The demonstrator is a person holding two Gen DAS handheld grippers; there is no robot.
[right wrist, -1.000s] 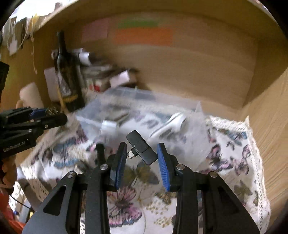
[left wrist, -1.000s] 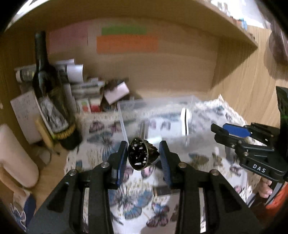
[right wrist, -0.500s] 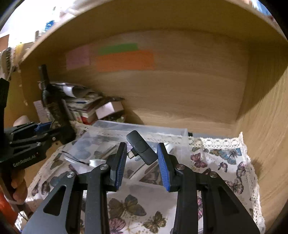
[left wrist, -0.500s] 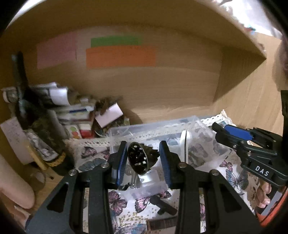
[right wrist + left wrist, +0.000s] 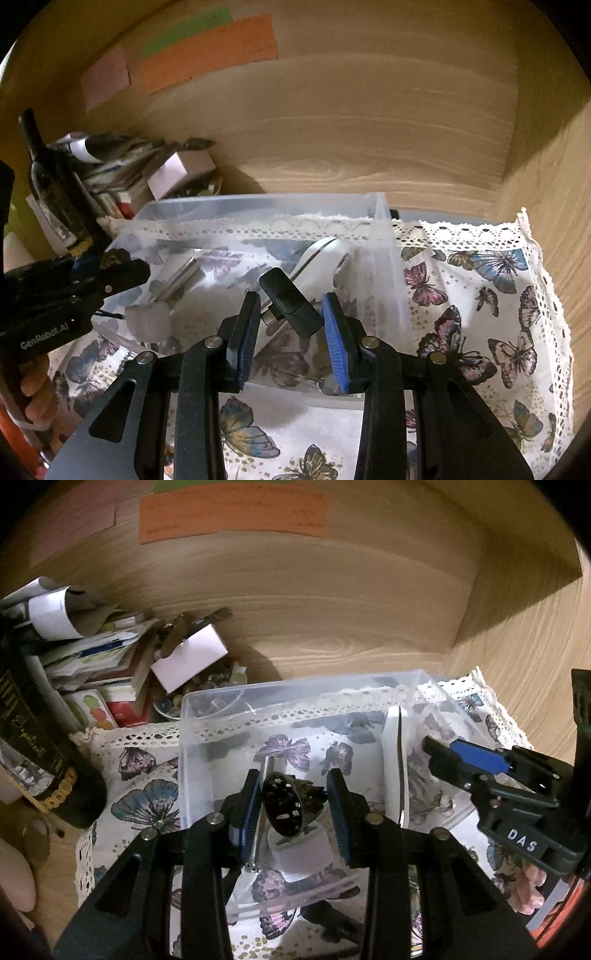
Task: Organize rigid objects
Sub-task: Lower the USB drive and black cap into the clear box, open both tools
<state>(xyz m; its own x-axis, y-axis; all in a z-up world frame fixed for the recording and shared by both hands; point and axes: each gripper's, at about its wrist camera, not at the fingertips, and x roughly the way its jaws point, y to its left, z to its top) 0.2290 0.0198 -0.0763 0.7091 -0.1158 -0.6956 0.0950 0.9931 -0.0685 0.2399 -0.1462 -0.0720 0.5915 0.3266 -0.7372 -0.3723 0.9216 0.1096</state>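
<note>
A clear plastic bin [image 5: 207,701] [image 5: 380,206] stands on the butterfly cloth in a wooden shelf. My left gripper [image 5: 291,805] is shut on a dark speckled oval object [image 5: 282,806] and holds it over the bin's left part. My right gripper [image 5: 290,314] is shut on a small black adapter [image 5: 290,301] and holds it over the bin's right part. In the bin lie a white computer mouse [image 5: 393,760] [image 5: 317,258], a metal cylinder [image 5: 177,277] and a small white cap [image 5: 299,853] [image 5: 147,325]. Each gripper shows in the other's view: the right one [image 5: 480,771], the left one [image 5: 85,280].
A dark wine bottle [image 5: 55,184] [image 5: 33,738] stands left of the bin beside a pile of boxes and papers [image 5: 110,664]. The wooden back wall [image 5: 332,129] and right side wall [image 5: 554,147] close the shelf. Butterfly cloth [image 5: 480,314] lies right of the bin.
Both grippers have moved forward and down over the bin with their objects still held. The bin and its contents look larger and closer.
</note>
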